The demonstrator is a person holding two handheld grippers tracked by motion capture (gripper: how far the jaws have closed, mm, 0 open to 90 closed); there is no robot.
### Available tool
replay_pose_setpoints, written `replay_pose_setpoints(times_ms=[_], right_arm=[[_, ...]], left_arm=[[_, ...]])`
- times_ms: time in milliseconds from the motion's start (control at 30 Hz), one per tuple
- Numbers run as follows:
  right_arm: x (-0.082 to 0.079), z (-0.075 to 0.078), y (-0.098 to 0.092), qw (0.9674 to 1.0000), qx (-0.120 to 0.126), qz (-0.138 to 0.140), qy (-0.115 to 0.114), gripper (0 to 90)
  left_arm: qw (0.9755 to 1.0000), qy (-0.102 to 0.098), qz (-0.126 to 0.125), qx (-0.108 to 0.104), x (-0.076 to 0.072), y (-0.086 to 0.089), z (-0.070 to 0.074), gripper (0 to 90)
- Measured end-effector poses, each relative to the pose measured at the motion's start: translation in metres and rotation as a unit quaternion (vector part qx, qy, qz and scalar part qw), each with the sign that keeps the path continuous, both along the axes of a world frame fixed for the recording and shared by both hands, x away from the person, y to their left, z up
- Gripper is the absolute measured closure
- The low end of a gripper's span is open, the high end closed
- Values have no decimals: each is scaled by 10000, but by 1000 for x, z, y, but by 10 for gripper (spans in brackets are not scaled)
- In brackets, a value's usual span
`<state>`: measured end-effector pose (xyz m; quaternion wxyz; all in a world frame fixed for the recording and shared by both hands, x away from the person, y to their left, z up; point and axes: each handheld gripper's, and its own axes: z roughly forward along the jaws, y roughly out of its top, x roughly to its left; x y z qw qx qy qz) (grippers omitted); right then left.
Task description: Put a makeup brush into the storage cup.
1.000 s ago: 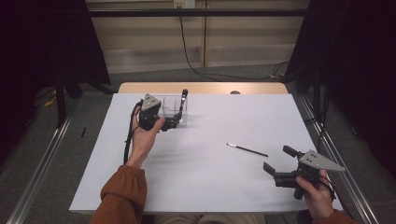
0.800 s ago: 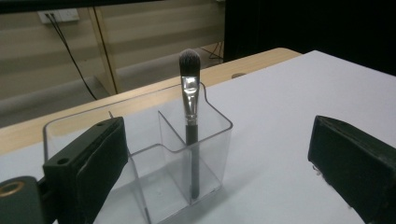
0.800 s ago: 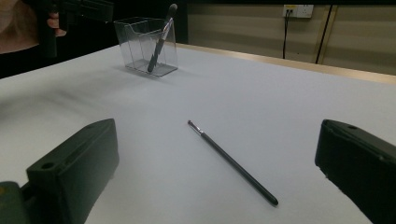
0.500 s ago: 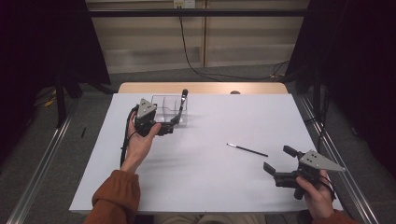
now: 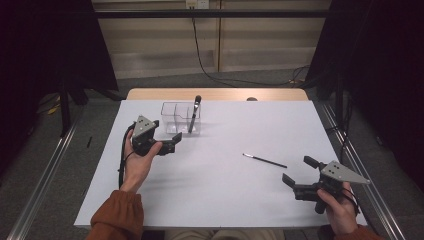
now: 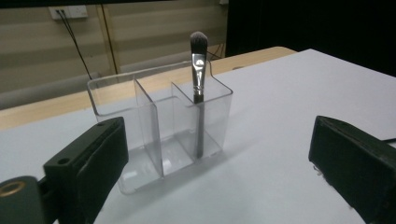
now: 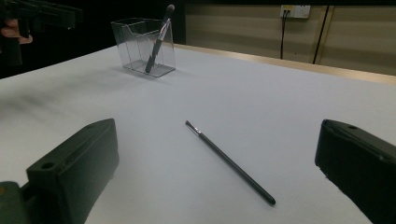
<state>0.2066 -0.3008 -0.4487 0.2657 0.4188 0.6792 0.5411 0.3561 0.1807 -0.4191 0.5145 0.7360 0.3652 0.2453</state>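
Standing in the rightmost compartment of a clear three-compartment organizer, a makeup brush leans bristles-up, its handle foot resting on the compartment floor. The organizer sits near the far edge of the white tabletop. The left tongs hover just in front of the organizer, apart from it, with jaws spread wide and nothing between them; in the left gripper view the brush and organizer show between the two jaws. The right tongs are low near the tabletop's right front corner, also wide and empty. A thin dark liner brush lies flat on the tabletop just ahead of them, fine tip pointing away from the right tongs.
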Motion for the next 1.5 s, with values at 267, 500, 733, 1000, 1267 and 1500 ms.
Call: replay_pose_setpoints(times_ms=[267,500,733,1000,1267,1500], right_arm=[[0,0,0,10000,-5,-10,-5,0],[0,0,0,10000,2,-3,-11,0],[0,0,1,10000,-13,-1,2,0],[0,0,0,10000,13,-20,13,0],[0,-1,0,10000,-42,-14,-1,0],[-1,-1,0,10000,-23,-42,8,0]], left_arm=[[9998,-171,83,-100,-14,7,-2,31],[9995,-273,100,-121,-29,10,-5,48],[9994,-312,62,-122,-41,16,-3,44],[9992,-341,102,-184,-54,24,-6,43],[9990,-358,150,-229,-67,29,-5,42],[9990,-350,130,-256,-79,34,-5,42]])
